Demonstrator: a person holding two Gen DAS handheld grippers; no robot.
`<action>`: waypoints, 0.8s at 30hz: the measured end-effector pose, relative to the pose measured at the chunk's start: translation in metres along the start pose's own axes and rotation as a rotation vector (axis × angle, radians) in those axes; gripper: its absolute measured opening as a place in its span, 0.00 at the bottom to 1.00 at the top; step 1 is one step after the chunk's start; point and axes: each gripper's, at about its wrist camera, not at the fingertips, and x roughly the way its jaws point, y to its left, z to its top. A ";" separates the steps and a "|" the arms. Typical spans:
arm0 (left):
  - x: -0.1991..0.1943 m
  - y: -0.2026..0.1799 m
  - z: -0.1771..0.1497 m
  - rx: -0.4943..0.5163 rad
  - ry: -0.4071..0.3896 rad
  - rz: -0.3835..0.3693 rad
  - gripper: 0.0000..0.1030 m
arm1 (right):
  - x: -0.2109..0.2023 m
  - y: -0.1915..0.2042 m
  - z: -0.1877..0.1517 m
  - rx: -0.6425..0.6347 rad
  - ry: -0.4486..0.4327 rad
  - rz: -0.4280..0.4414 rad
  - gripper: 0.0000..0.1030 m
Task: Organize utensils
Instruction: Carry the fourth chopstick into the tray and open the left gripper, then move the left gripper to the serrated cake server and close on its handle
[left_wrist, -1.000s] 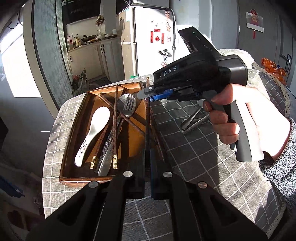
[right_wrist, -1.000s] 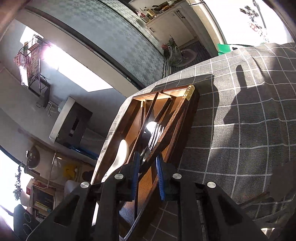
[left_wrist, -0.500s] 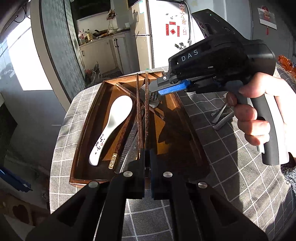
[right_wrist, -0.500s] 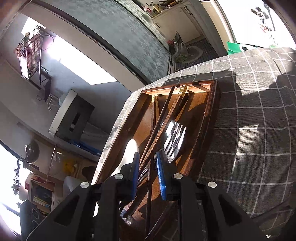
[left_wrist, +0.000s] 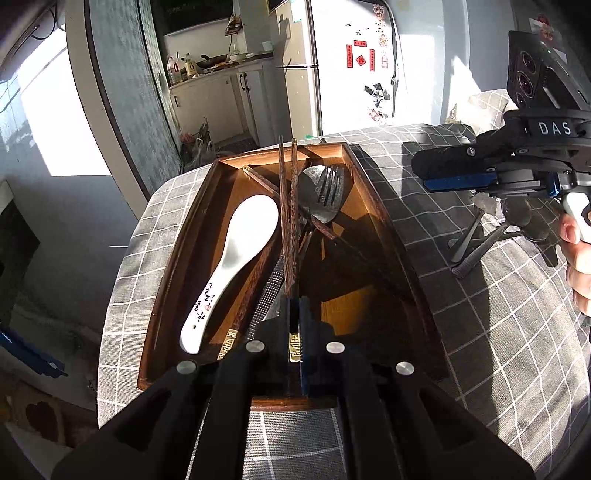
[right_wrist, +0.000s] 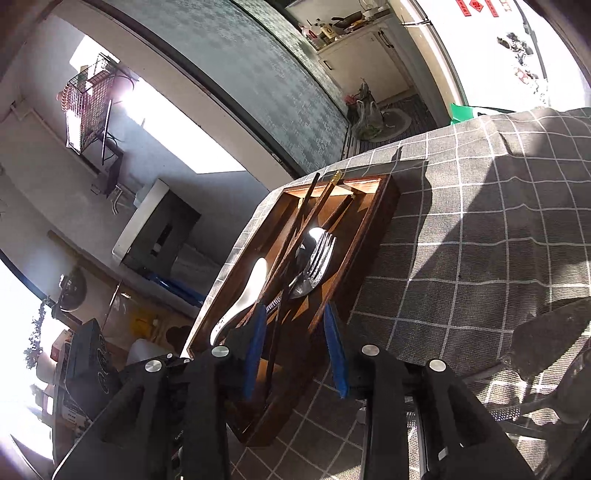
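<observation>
Grey checked cloth (left_wrist: 461, 332) covers the table and carries everything else. On it sits a dark wooden tray (left_wrist: 380, 206), long and shallow, with thin dividers at its far end. Sun falls across the tray's far half; the near half lies in shadow.

Inside the tray, a white ceramic spoon (left_wrist: 236, 258) with black characters on its handle lies along the left side, bowl toward the far end. To its right a metal fork (left_wrist: 328, 184) rests over a metal spoon (left_wrist: 314, 206), both heads pointing away. A textured metal handle (left_wrist: 267, 299) runs down between the white spoon and the left gripper. Loose wooden chopsticks with gold caps lie slanted among them.

The left gripper (left_wrist: 294, 325) is clamped tight on a pair of dark chopsticks (left_wrist: 288, 206), pinching them near their gold-capped ends; the sticks run side by side up the middle of the tray and reach past its far rim.

The right gripper (right_wrist: 295, 339), held in a person's hand (left_wrist: 576, 258), has its blue pads parted; its jaws have just been opening, and a dark chopstick passes between them, untouched by either pad. It hangs over the tray's near right edge.

More metal cutlery (left_wrist: 476, 240) lies on the cloth to the tray's right.
</observation>
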 end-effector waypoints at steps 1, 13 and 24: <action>0.000 -0.001 0.000 0.001 0.000 0.005 0.08 | -0.004 -0.002 -0.001 0.001 -0.004 -0.001 0.35; -0.032 -0.010 -0.007 0.036 -0.069 0.047 0.74 | -0.082 -0.039 -0.009 0.025 -0.118 -0.025 0.51; -0.027 -0.095 0.011 0.182 -0.083 -0.171 0.77 | -0.116 -0.096 -0.022 0.124 -0.182 -0.055 0.53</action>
